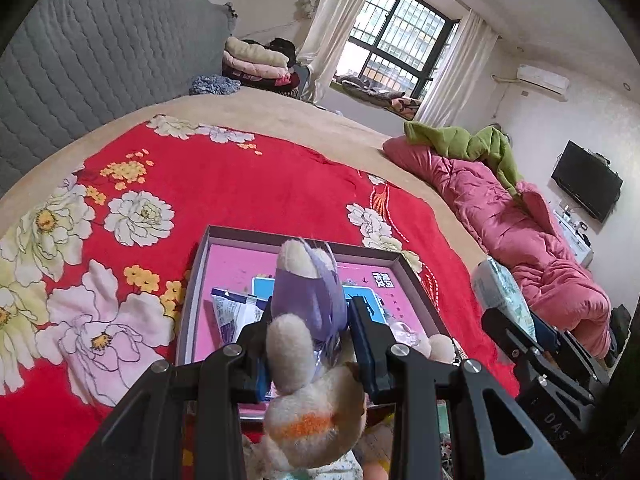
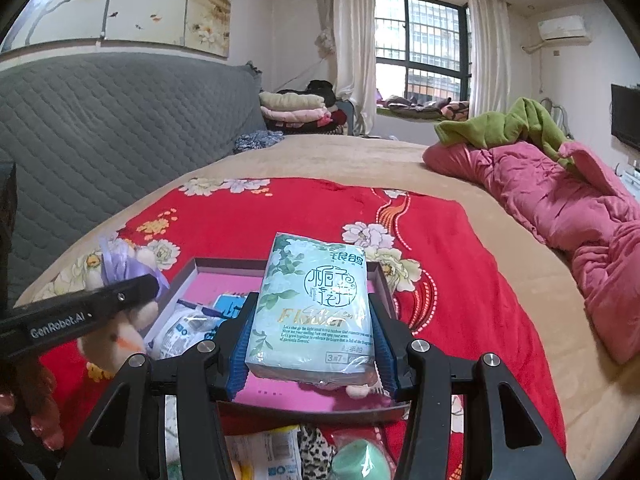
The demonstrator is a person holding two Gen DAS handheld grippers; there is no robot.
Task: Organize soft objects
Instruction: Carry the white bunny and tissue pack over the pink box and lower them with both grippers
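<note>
My left gripper (image 1: 310, 320) is shut on a cream plush toy in a purple dress (image 1: 308, 312) and holds it above a shallow box with a pink bottom (image 1: 236, 264) on the red floral bedspread. My right gripper (image 2: 310, 328) is shut on a pale green tissue pack (image 2: 314, 304) and holds it above the same box (image 2: 224, 280). A white plastic packet (image 1: 234, 312) lies in the box and shows in the right wrist view (image 2: 180, 332) too. The left gripper with the toy (image 2: 120, 280) appears at the left of the right wrist view.
The red floral blanket (image 1: 240, 184) covers the bed. A pink quilt (image 2: 560, 200) with a green cloth (image 2: 508, 124) lies along the right side. A grey headboard (image 2: 120, 128) stands at left. Small soft items (image 2: 312, 452) lie at the near edge.
</note>
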